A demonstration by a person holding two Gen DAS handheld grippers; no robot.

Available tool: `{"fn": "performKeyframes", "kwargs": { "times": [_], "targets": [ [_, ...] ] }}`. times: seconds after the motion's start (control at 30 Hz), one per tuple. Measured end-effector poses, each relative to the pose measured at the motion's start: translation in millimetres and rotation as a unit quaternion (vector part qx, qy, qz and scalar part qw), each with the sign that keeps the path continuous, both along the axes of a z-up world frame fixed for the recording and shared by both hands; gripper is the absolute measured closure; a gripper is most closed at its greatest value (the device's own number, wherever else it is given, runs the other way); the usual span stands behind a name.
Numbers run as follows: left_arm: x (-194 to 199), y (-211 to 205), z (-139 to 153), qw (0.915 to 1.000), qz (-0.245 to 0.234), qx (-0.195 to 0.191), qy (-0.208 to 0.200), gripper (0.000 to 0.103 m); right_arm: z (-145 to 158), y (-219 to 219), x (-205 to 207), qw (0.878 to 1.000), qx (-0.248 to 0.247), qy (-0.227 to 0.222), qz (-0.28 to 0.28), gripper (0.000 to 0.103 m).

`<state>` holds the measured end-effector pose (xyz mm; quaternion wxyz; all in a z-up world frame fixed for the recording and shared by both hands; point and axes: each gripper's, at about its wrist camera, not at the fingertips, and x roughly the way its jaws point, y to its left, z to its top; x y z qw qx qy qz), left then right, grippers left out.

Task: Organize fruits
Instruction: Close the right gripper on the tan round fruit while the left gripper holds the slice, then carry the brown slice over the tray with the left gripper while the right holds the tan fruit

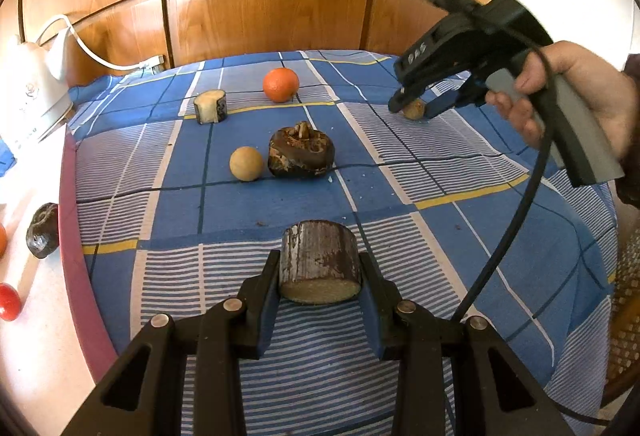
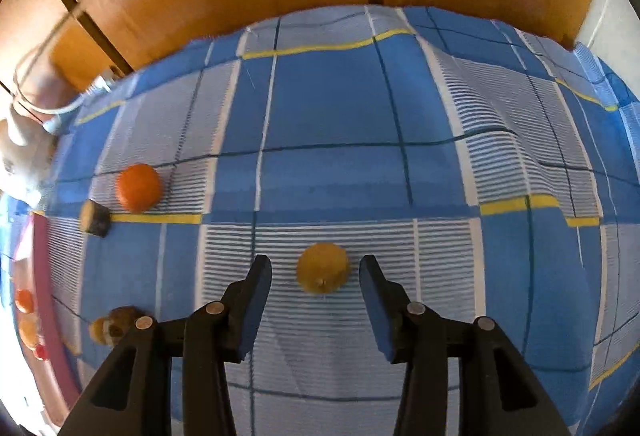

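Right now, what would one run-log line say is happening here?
left gripper: shut on brown cut chunk | right gripper: open around small yellow fruit on checked cloth

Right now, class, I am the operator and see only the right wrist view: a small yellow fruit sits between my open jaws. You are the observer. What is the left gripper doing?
Observer: The left gripper is shut on a brown cut chunk, its pale cut face towards the camera.
Operator: Anything trailing behind my gripper?
Observer: A black cable loops down from the right gripper over the cloth.
Operator: Anything off the cloth?
Observer: A dark lump lies on the white surface to its left.
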<state>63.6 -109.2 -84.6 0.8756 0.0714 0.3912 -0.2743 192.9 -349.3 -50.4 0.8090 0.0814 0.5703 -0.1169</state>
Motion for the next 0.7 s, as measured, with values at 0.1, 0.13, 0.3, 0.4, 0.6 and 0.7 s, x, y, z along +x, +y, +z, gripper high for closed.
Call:
{"fn": "performKeyframes", "kwargs": {
  "times": [0.1, 0.13, 0.3, 0.4, 0.6, 0.7],
  "targets": [
    [-0.6, 0.0, -0.1, 1.0, 0.0, -0.002, 0.001, 0.067, 4.3, 5.0, -5.1, 1.0, -0.021, -0.006, 0.017, 0.076],
    [-0.6, 0.0, 0.0, 1.0, 0.0, -0.002, 0.001, 0.067, 6.9, 6.0, -9.3, 1.0, -0.019, -0.009, 0.021, 0.076],
    [-0.2, -0.1, 0.7, 1.0, 0.001, -0.001, 0.004, 0.067, 4.6, 18.0, -38.5, 0.997, 0.007, 0.008, 0.072, 0.076],
    [4.4, -3.2, 3.8, 0.9998, 0.001, 0.01, 0.018, 0.067, 1.1, 17.3, -47.5, 0.997, 0.016, 0.003, 0.076, 0.076],
    [5.9, 4.3, 13.0, 0.9986, 0.008, 0.005, 0.052, 0.067, 0.3, 20.5, -45.2, 0.996, 0.01, -0.002, 0.089, 0.076],
    [-0.9, 14.6, 23.0, 0.9986, 0.015, -0.006, 0.05, 0.067, -2.7, 19.2, -39.6, 0.996, 0.014, -0.003, 0.09, 0.076]
  ]
}}
